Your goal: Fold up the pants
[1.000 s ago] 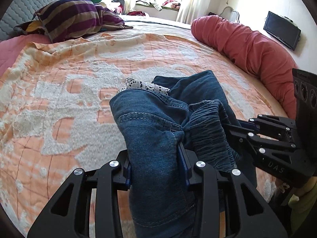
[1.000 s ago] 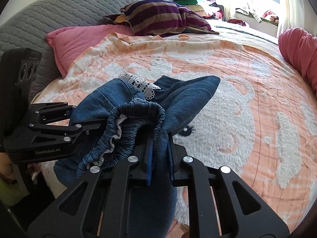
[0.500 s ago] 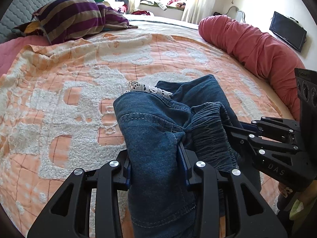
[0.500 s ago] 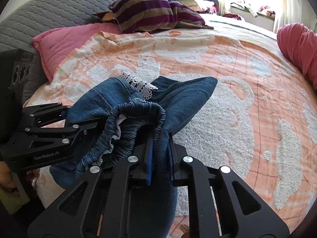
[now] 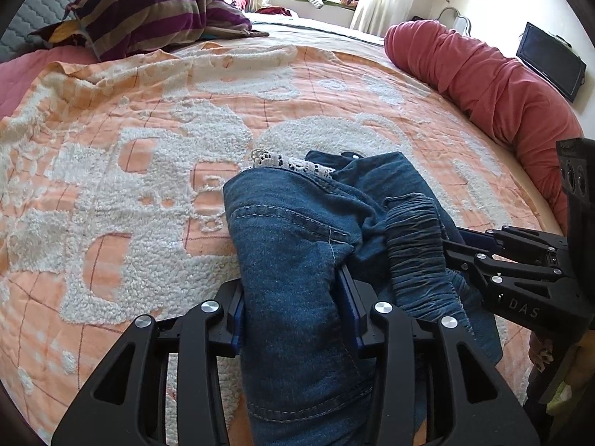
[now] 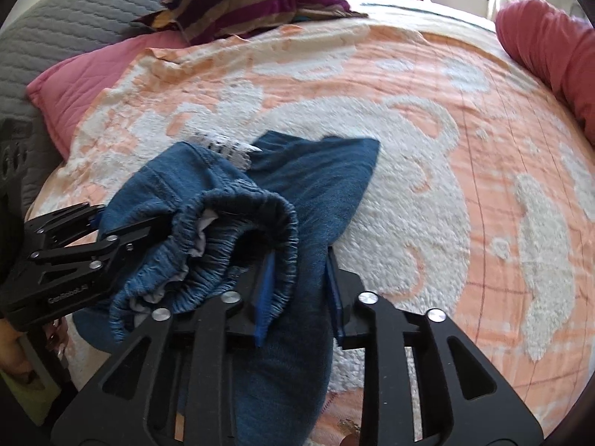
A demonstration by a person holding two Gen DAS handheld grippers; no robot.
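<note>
Bed [image 5: 111, 171], largest item: orange-and-white tufted cover. Bunched blue denim pants [image 5: 297, 260], lace-trimmed, lie centre to lower frame. Left tool [image 5: 293, 297] grips denim, pads just eased apart. Right tool [image 6: 297, 290]: jaws just opened wider than a second ago, fabric loose between.

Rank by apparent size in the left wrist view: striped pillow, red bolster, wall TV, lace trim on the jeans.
1. red bolster
2. striped pillow, fairly close to the bolster, lies farther off
3. wall TV
4. lace trim, similar to the TV, though nearer the camera
</note>
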